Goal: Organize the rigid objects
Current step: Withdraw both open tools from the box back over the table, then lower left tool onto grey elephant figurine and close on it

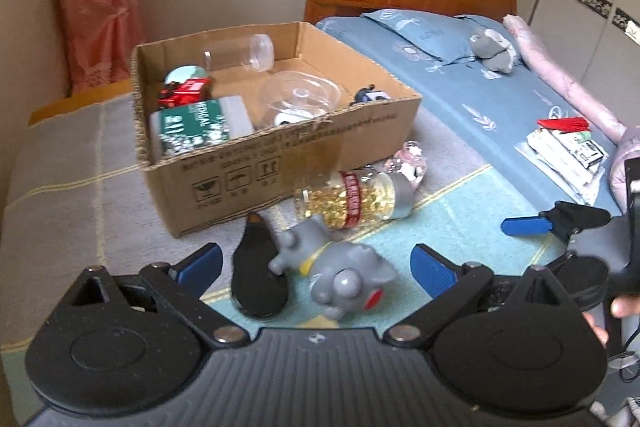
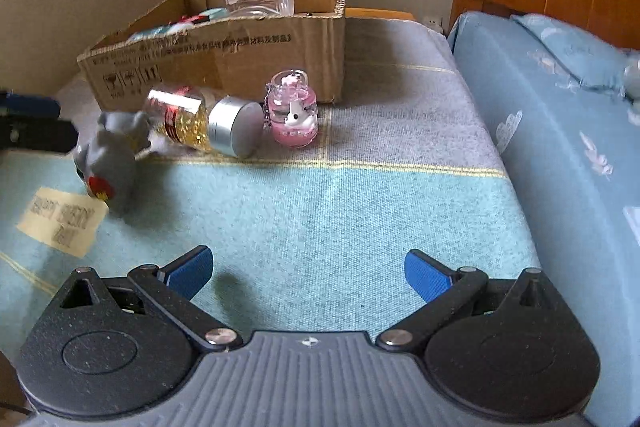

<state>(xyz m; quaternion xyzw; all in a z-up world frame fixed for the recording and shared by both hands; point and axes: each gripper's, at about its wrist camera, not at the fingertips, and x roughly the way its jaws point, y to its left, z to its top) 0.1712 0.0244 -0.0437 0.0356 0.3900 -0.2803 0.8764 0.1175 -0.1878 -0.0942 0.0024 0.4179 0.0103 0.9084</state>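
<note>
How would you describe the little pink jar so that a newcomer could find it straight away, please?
Start at the cardboard box on the blanket. Just before its near corner stands the pink jar, upright beside a toppled bottle of golden capsules. It alone is pink, with a white figure inside.

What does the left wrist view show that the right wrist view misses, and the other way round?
Only the left wrist view: the black oval object, the red toy vehicle and green box inside the cardboard box. Only the right wrist view: the yellow paper label. Both: the cardboard box, capsule bottle, grey elephant toy and pink jar keychain.
</note>
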